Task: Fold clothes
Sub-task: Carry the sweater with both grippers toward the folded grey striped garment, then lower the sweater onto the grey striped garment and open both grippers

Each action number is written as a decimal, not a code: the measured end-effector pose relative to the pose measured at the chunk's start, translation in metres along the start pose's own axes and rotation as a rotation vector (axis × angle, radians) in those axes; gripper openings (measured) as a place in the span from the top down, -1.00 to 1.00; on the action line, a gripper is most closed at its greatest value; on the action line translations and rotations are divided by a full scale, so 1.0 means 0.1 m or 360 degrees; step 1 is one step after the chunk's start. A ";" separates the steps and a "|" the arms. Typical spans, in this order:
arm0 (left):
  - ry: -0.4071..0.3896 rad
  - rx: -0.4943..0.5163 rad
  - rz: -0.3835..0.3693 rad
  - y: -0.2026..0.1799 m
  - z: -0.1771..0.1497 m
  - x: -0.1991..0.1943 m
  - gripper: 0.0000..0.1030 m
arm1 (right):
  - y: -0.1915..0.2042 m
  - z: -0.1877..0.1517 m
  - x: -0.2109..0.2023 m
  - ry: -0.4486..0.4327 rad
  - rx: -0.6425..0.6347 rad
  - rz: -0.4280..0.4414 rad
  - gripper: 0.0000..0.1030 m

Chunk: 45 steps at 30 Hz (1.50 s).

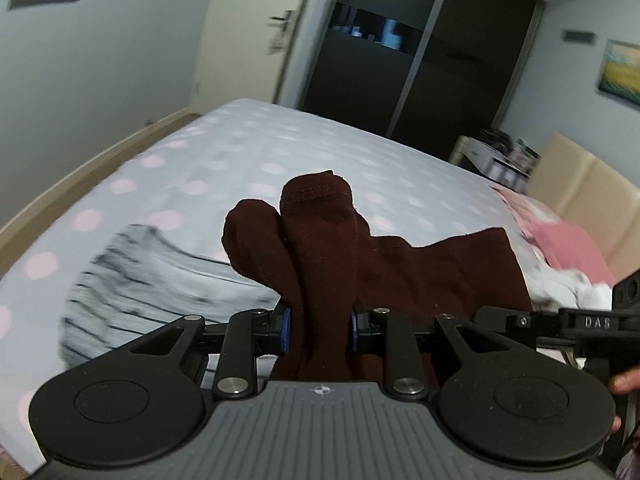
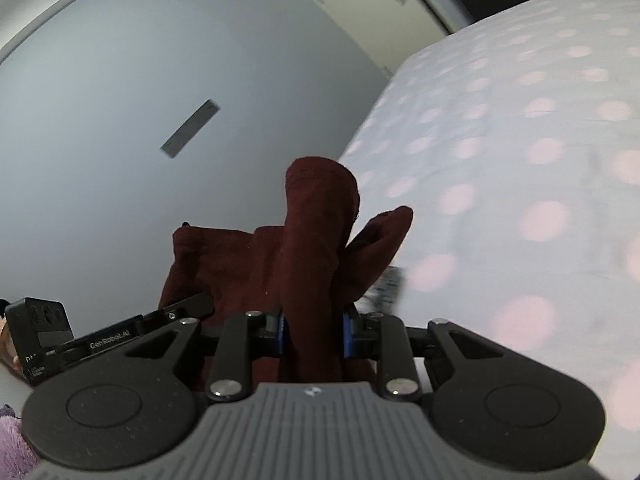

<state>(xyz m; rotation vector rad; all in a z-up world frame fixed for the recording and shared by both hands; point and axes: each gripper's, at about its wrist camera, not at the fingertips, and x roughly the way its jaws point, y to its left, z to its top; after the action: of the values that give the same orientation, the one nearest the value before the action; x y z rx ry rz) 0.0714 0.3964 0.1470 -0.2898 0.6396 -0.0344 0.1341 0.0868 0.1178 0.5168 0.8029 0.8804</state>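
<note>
Fabric's bunched up in both your tongs right now: the left tongs (image 1: 320,330) and right tongs (image 2: 314,334) are each clamped on a wad of the maroon garment (image 1: 420,268), which hangs slack between them above the dotted bed (image 1: 248,148). Looks like light, floppy knit, so it'll sag and crumple. I'd say grip near a hem or corner, not mid-cloth. A striped garment (image 1: 160,276) lies ahead-left of your left tongs.
</note>
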 end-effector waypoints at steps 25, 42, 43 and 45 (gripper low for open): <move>0.0174 0.0016 0.0203 1.81 0.09 1.55 0.35 | -0.29 -0.15 2.74 0.0218 0.0049 -0.0188 0.34; -0.0246 0.0508 0.0443 1.05 -0.08 0.98 0.49 | 0.50 -0.36 2.32 -0.0242 -0.0585 -0.0311 0.16; -0.0239 0.0514 0.0467 1.07 -0.10 1.06 0.49 | 0.51 -0.41 2.39 -0.0268 -0.0602 -0.0352 0.16; -0.0220 0.0468 0.0510 1.18 -0.13 1.22 0.49 | 0.56 -0.43 2.70 -0.0343 -0.0656 -0.0472 0.16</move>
<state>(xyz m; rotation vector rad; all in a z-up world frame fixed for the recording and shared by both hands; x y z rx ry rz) 0.1552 0.4917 0.0328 0.0958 0.5290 0.1959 0.1767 0.3454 0.0230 0.1200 0.4671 0.6757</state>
